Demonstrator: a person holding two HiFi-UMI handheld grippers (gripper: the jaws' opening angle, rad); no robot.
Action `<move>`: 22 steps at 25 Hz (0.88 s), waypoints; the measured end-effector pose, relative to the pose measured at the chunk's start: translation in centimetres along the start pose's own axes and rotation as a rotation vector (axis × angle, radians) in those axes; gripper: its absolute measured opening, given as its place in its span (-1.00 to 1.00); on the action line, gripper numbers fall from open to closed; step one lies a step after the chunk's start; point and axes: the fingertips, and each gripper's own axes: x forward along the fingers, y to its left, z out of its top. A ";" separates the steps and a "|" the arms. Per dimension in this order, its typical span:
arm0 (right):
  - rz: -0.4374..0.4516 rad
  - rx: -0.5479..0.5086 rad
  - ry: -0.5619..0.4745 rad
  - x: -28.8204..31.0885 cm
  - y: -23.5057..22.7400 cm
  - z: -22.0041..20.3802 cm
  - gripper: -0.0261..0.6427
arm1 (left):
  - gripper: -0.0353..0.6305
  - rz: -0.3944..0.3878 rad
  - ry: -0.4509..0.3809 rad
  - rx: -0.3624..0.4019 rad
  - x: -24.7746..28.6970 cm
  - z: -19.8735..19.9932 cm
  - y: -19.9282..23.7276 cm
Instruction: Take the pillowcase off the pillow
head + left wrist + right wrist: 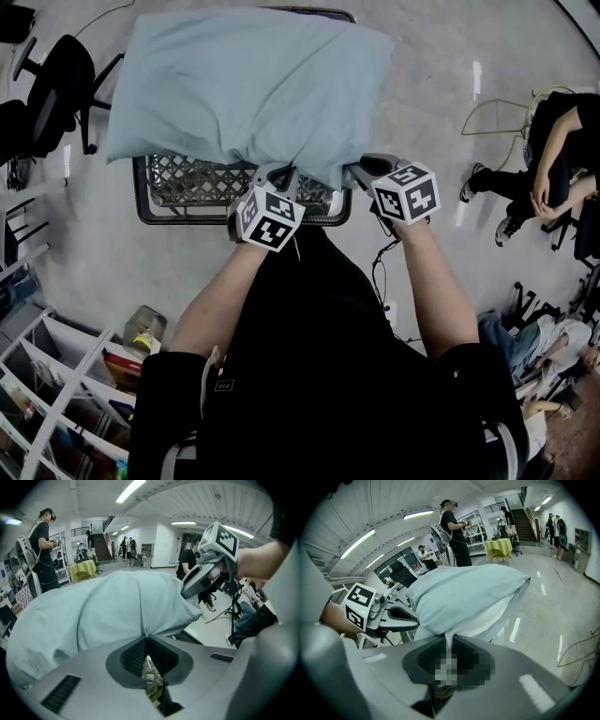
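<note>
- The pillowcase (248, 84), pale blue and still fully over the pillow, lay across a black wire basket (178, 180) on the floor (431, 84), with its near edge toward the person.
- The left claw (147, 638) was clenched on a fold of the blue cloth at that near edge. The right claw (449, 641) was clenched on cloth at the near right corner, close beside the left one.
- The step in hand looked like taking hold at the open end. No part of the case had been drawn back yet.
- In the right gripper view, white pillow (487, 616) showed under the blue lip, so the opening seemed to be at that corner.
- The next move probably called for one claw to pin the white pillow while the other drew the blue case away from it. With both claws on the case alone, pulling would likely have dragged the whole bundle.
- A blur covered the right claw's pads, so it could not be told whether they had also caught the white pillow.
- In the head view both claw tips were tucked under the pillow's edge, and the pillow hid most of the basket.
</note>
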 end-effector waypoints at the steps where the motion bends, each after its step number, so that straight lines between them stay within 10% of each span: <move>1: 0.003 -0.012 0.001 -0.1 0.0 0.1 -0.78 | -0.86 0.004 0.003 0.012 -0.2 -0.3 0.4; 8: -0.028 0.024 -0.043 -2.0 -2.7 0.8 -0.79 | -0.88 0.246 0.068 -0.088 -4.5 -5.2 11.5; 14: -0.007 -0.041 0.008 -1.6 -1.8 0.7 -0.70 | -0.88 0.055 -0.029 0.000 -4.4 -2.2 6.9; 17: 0.001 -0.003 0.006 -1.8 -1.9 -0.5 -0.65 | -0.42 -0.024 -0.030 0.033 -1.8 -0.5 2.2; 20: 0.024 0.042 -0.021 -2.2 -1.6 -1.1 -0.69 | -0.22 0.015 0.016 0.065 0.9 -0.3 1.1; 22: 0.027 0.050 -0.034 -2.2 -1.2 -1.4 -0.74 | -0.46 0.065 0.041 0.071 1.9 -0.6 2.3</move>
